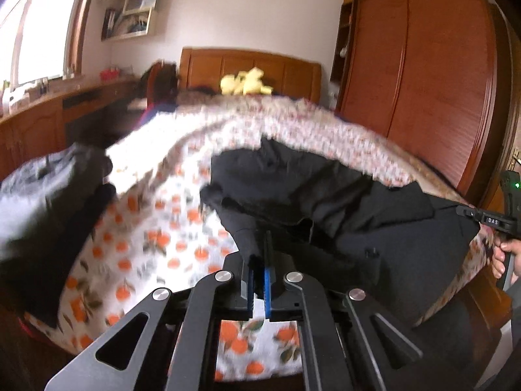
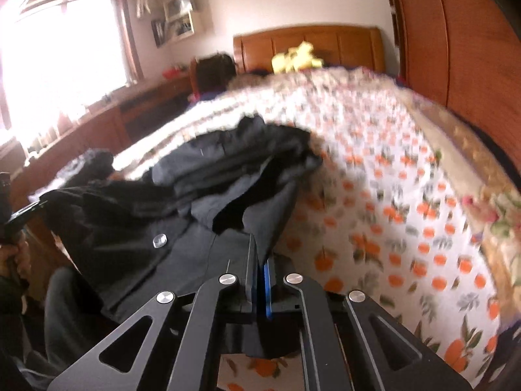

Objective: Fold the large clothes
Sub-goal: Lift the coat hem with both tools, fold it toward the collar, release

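The large black coat of soft woven cloth with a pale round button (image 2: 202, 202) lies bunched on the near part of the bed with the white sheet printed with oranges (image 1: 153, 238), its near edge drawn up off the sheet. The left gripper (image 1: 259, 260) is clenched on a fold of that edge, black cloth pinched between its blue-lined fingers, and the right gripper (image 2: 259, 257) is likewise clamped on a fold further to the right. In the left wrist view the right gripper shows at the far right, with the coat's hem stretched between the two holds. The cloth looks limp and fairly heavy, so it will likely sag in the middle and drag its loose layers along. Holds at the corners or seams, kept well apart, should keep the edge taut for the fold. A grey garment (image 1: 49, 176) lies apart at the left
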